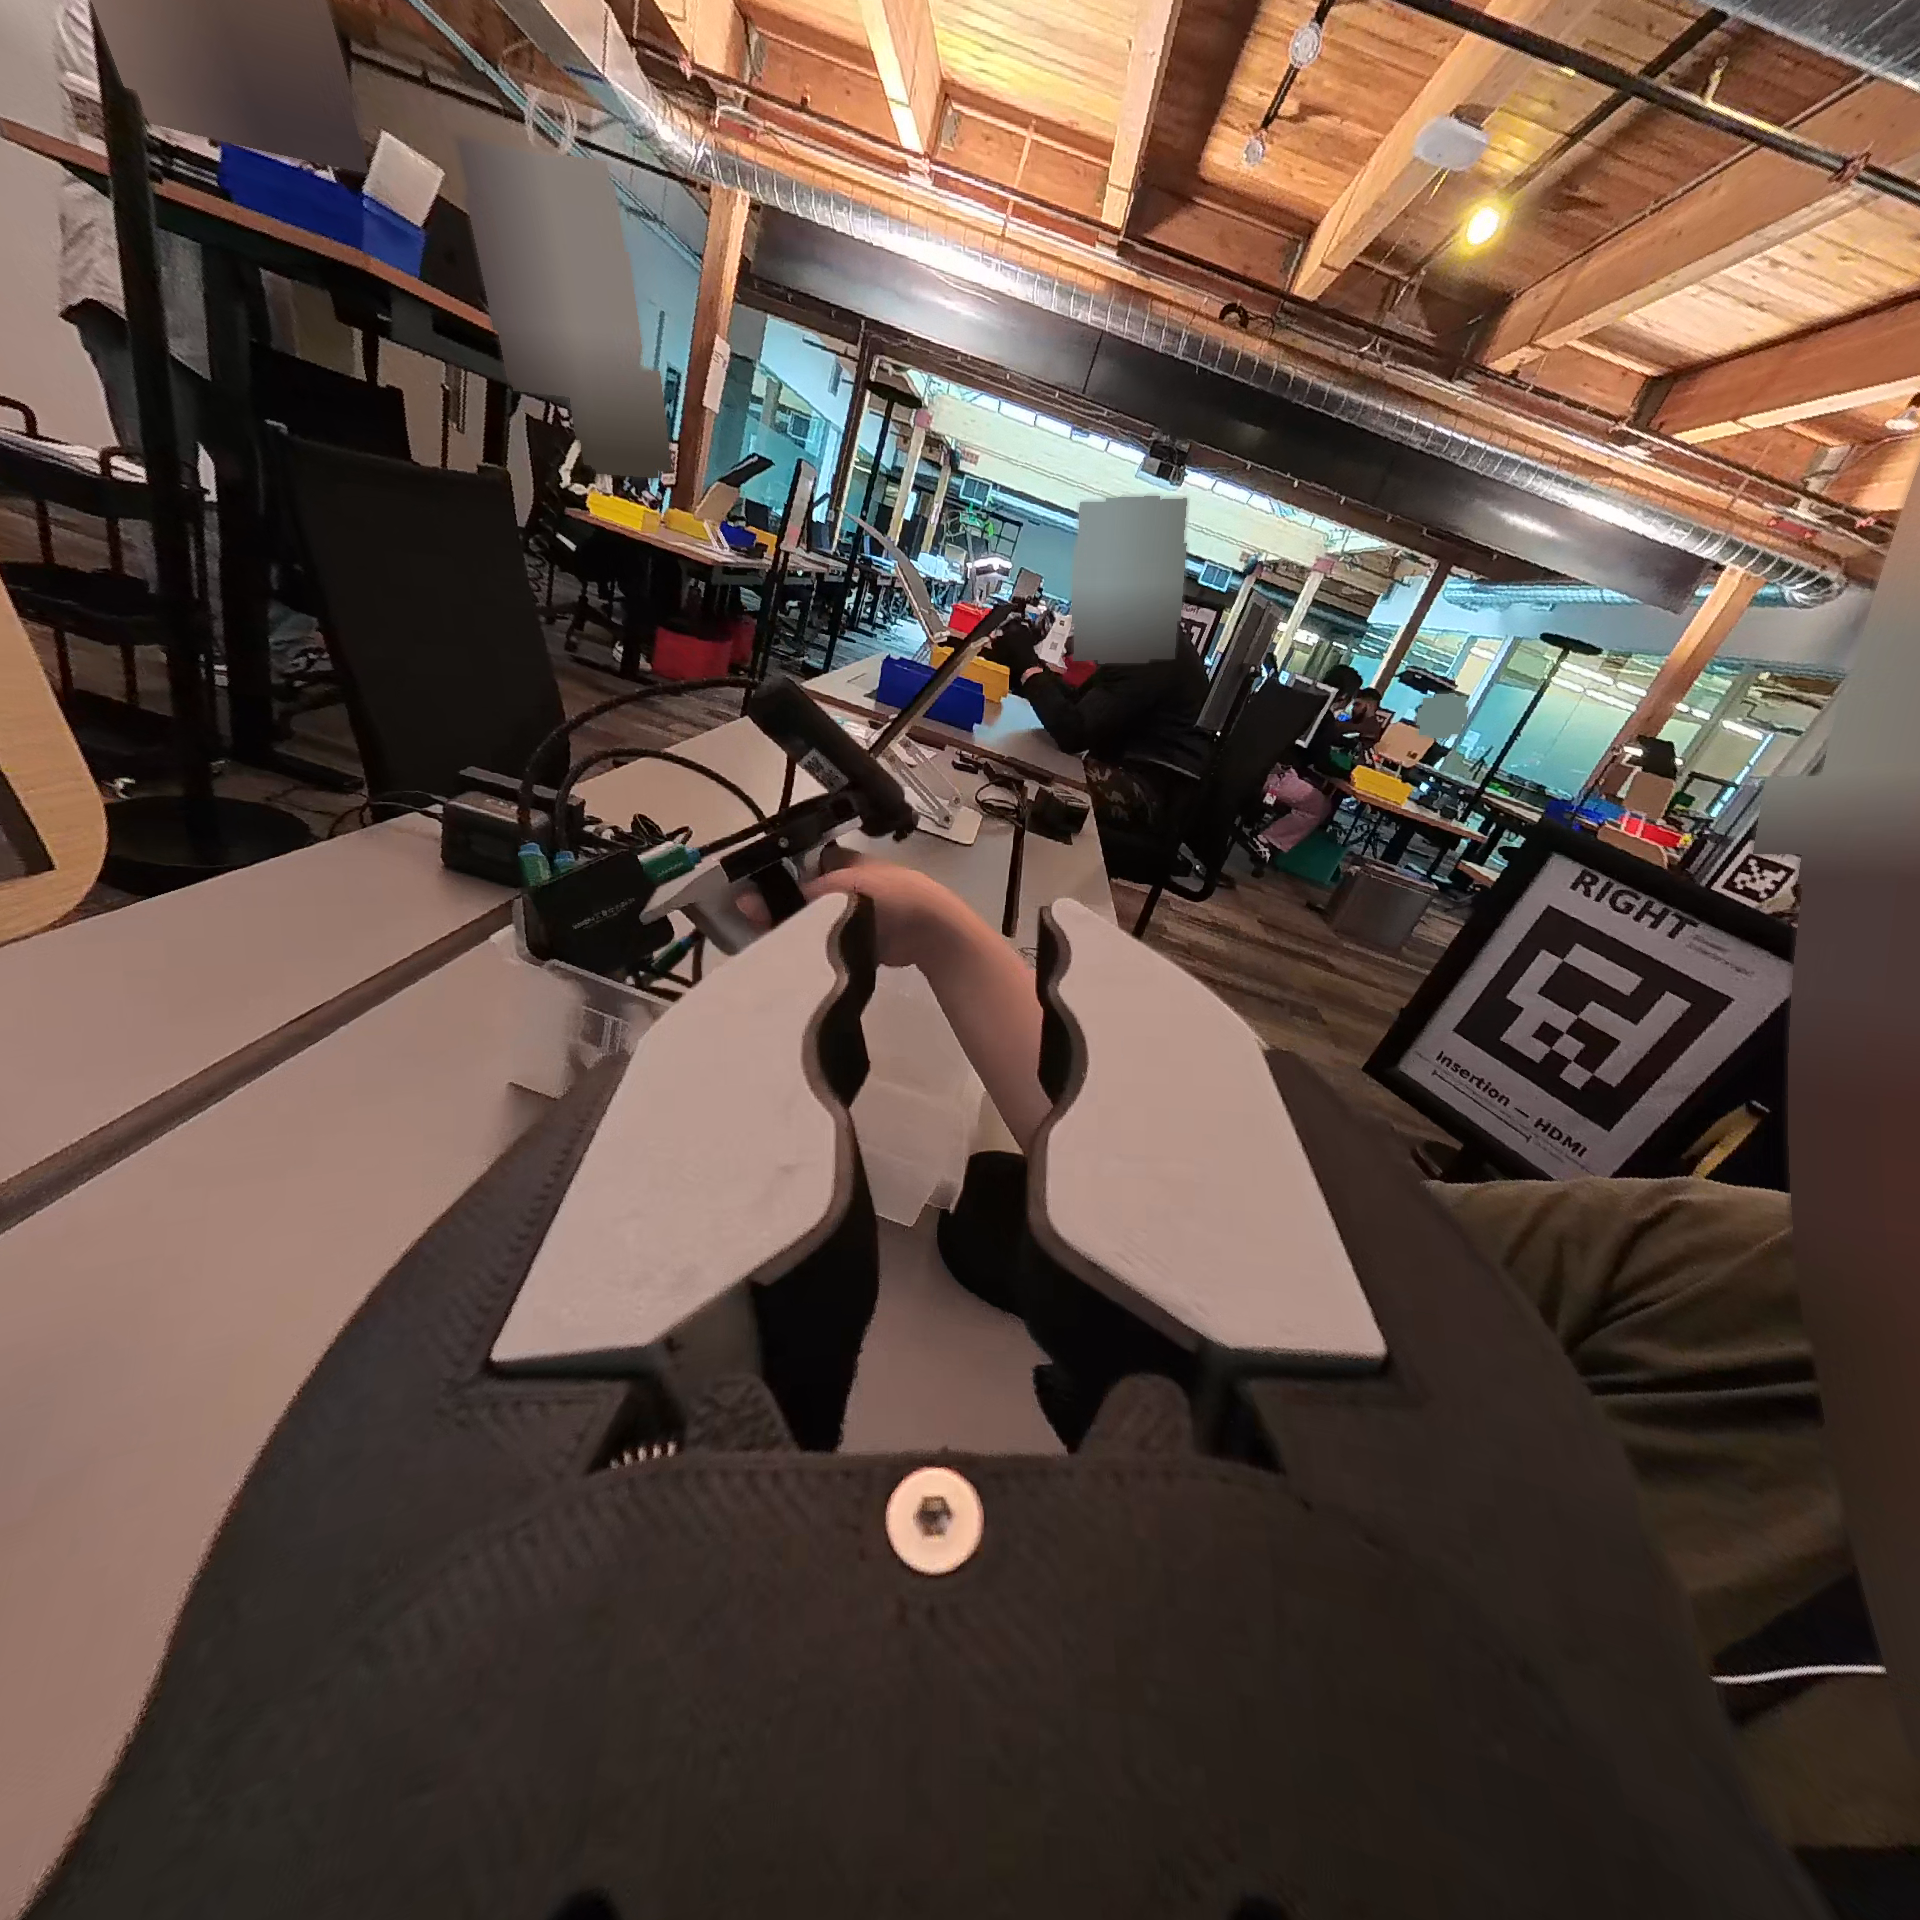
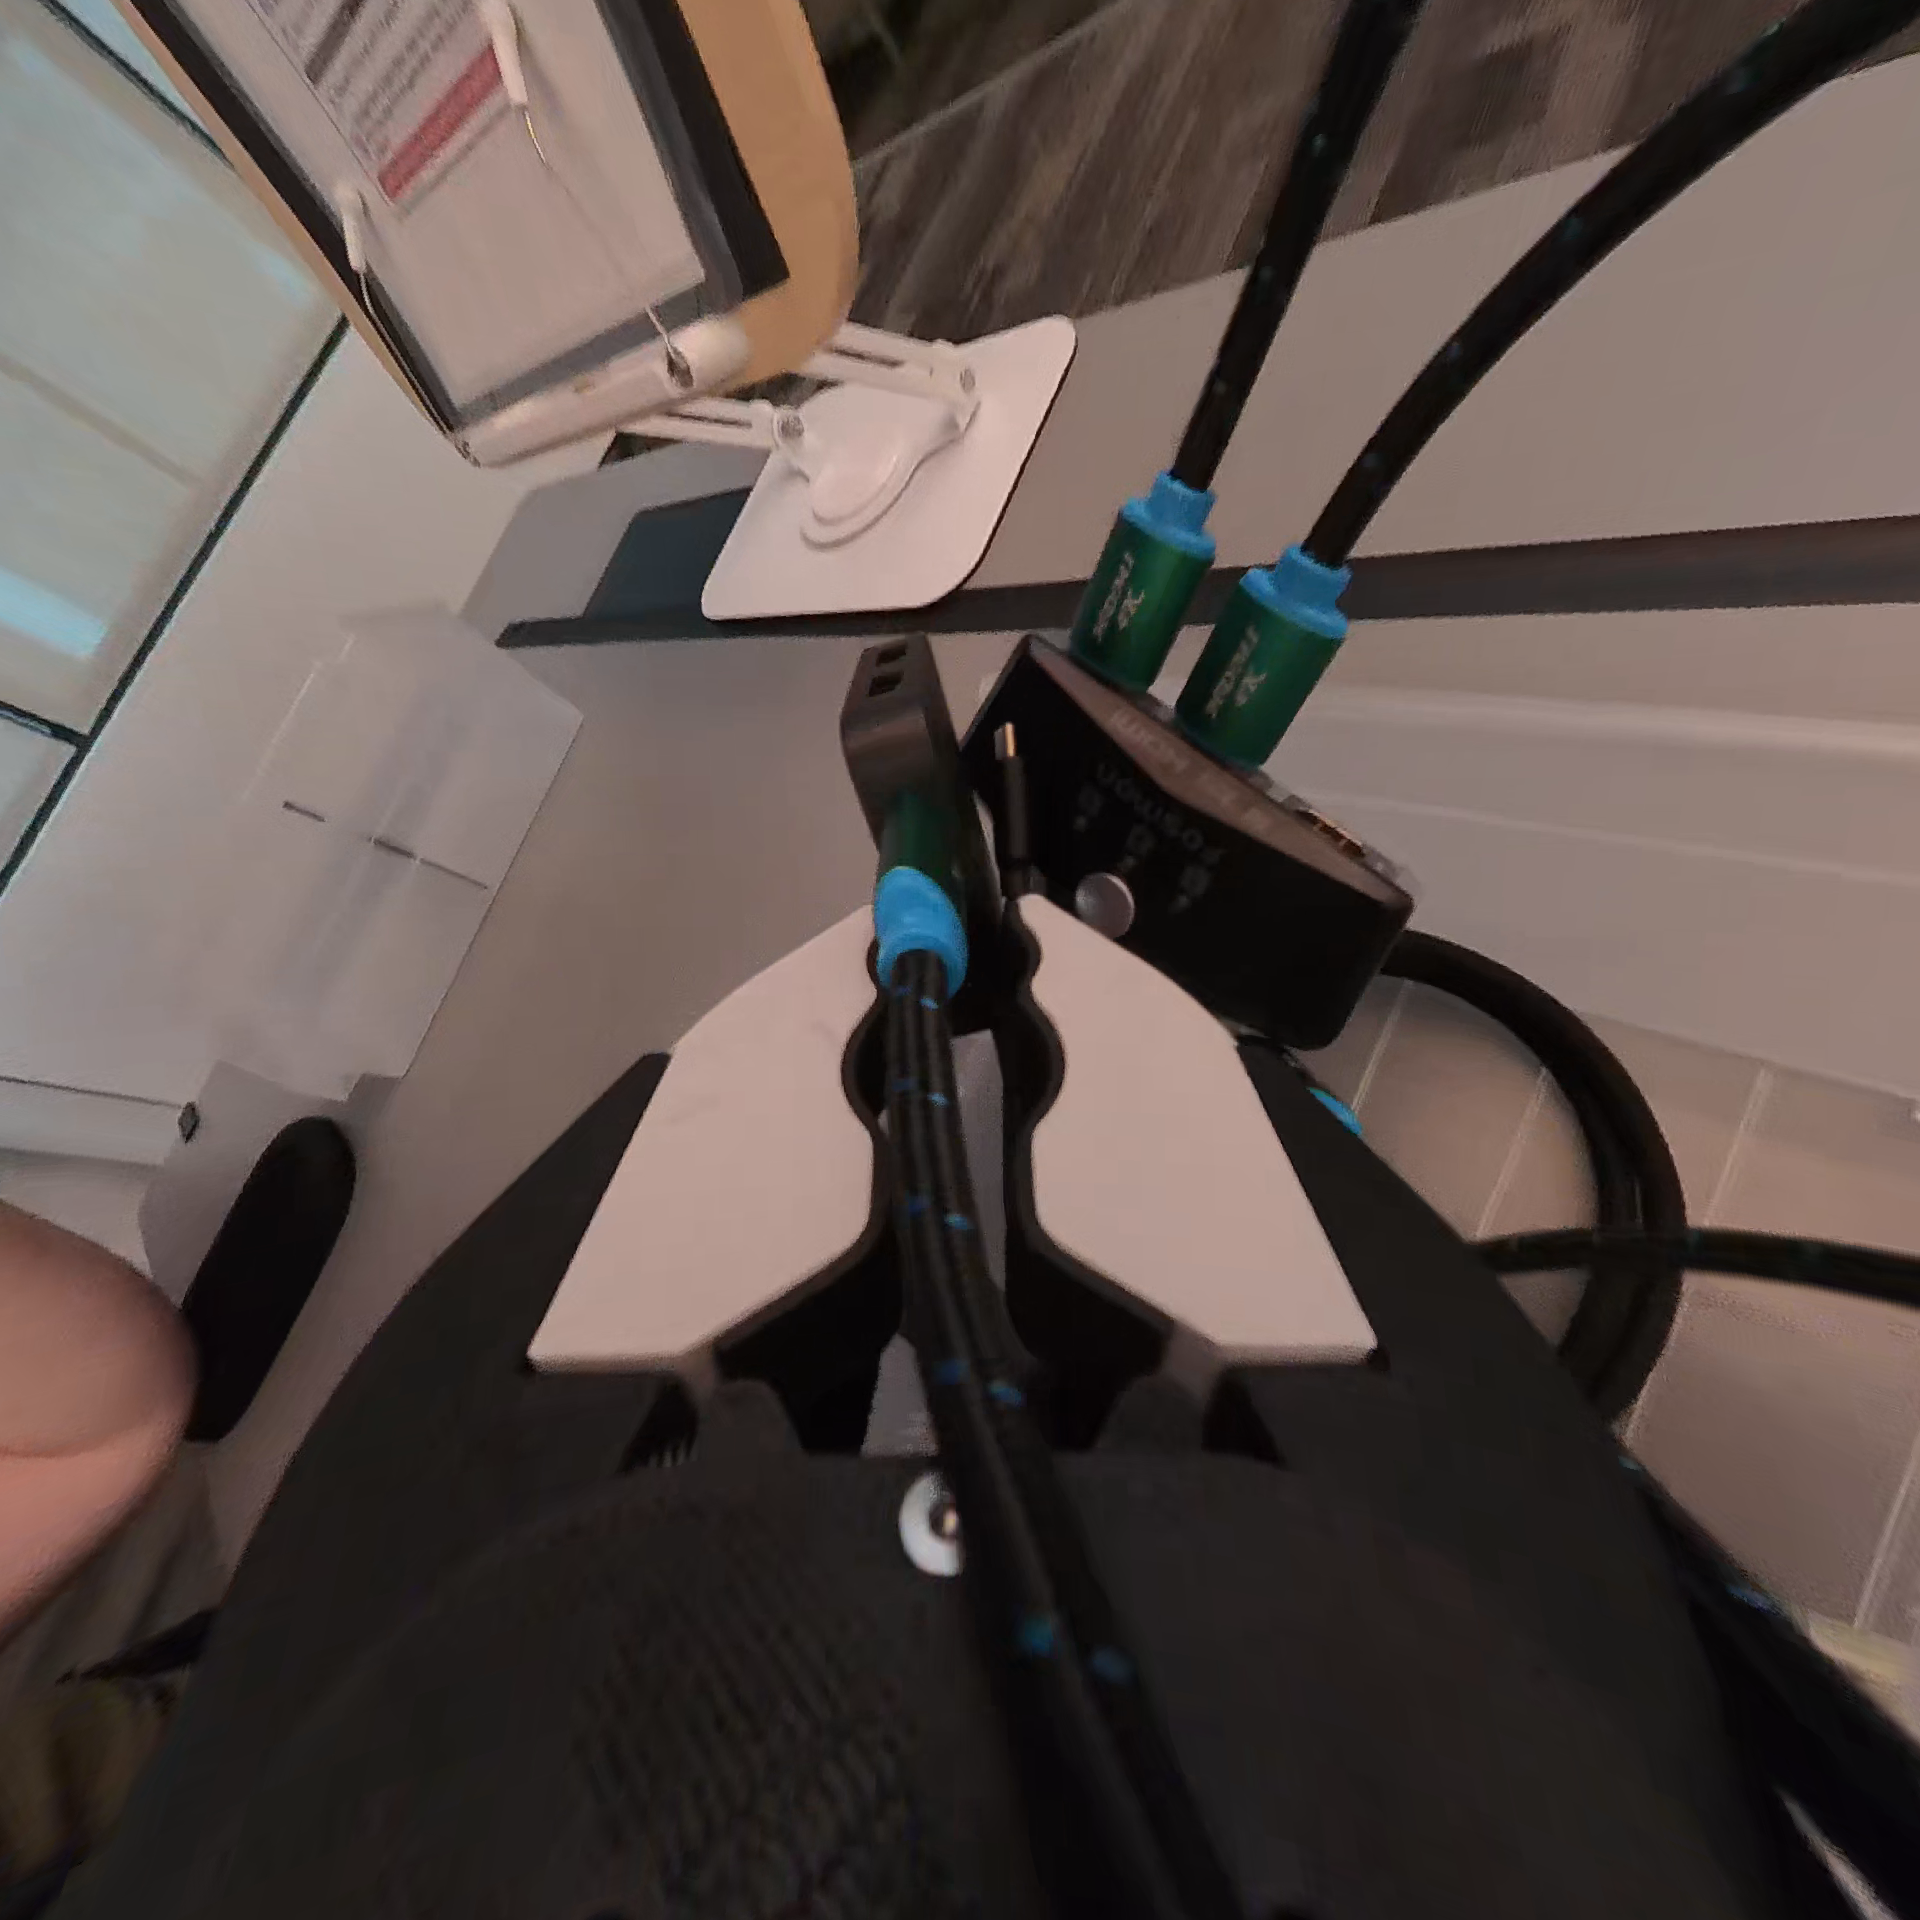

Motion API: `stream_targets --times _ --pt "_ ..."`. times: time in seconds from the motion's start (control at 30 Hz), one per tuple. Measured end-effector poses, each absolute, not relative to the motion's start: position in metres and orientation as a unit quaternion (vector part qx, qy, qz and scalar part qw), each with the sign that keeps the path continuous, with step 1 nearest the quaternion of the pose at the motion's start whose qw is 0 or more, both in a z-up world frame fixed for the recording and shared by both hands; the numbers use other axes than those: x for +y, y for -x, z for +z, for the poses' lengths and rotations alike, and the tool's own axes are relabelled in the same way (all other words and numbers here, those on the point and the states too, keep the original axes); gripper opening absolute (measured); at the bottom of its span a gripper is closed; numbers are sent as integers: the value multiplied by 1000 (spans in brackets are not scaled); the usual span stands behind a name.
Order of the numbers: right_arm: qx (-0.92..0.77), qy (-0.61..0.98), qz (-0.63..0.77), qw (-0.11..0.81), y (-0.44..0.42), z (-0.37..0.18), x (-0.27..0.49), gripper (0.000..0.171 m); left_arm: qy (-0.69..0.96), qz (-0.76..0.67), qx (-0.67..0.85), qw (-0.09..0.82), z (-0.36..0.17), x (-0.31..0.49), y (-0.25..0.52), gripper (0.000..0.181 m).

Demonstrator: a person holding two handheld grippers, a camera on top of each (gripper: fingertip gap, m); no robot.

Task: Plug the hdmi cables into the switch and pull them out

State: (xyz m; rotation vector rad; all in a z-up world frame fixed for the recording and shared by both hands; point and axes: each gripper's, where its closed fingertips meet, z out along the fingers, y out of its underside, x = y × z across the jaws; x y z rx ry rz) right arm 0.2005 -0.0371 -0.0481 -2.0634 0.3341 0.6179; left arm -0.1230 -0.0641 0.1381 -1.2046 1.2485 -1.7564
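Switch (image 2: 1195,862) crowded: two plugged green connectors (image 2: 1205,644) stand on far side, cables (image 2: 1455,343) arcing overhead. Small black box (image 2: 904,727) just left, narrow gap between. Cable loop (image 2: 1621,1164) blocks right. Tablet stand (image 2: 904,488) behind; bare tabletop (image 2: 675,810) left.

Timber-beamed ceiling (image 1: 1039,125), silver duct (image 1: 935,249), apparently wood floor (image 1: 1247,966), grey desks (image 1: 260,987).
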Motion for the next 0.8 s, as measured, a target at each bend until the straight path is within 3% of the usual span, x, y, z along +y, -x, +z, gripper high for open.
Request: stream_targets --times 0.2,0.37,0.5,0.7,0.8 --pt "111 915 219 320 -196 -83 -79 23 463 -668 490 315 133 -69 120 30" --pt "116 896 241 355 -198 -55 -93 30 467 -659 499 314 133 -68 123 30" --pt "116 923 182 317 -208 -51 -143 37 486 -626 487 367 143 -44 140 35" --pt "195 918 86 335 -253 -43 -213 42 644 -340 403 554 135 78 235 65" --pt "228 908 46 349 -279 -50 -228 56 725 -289 329 532 113 119 304 75"
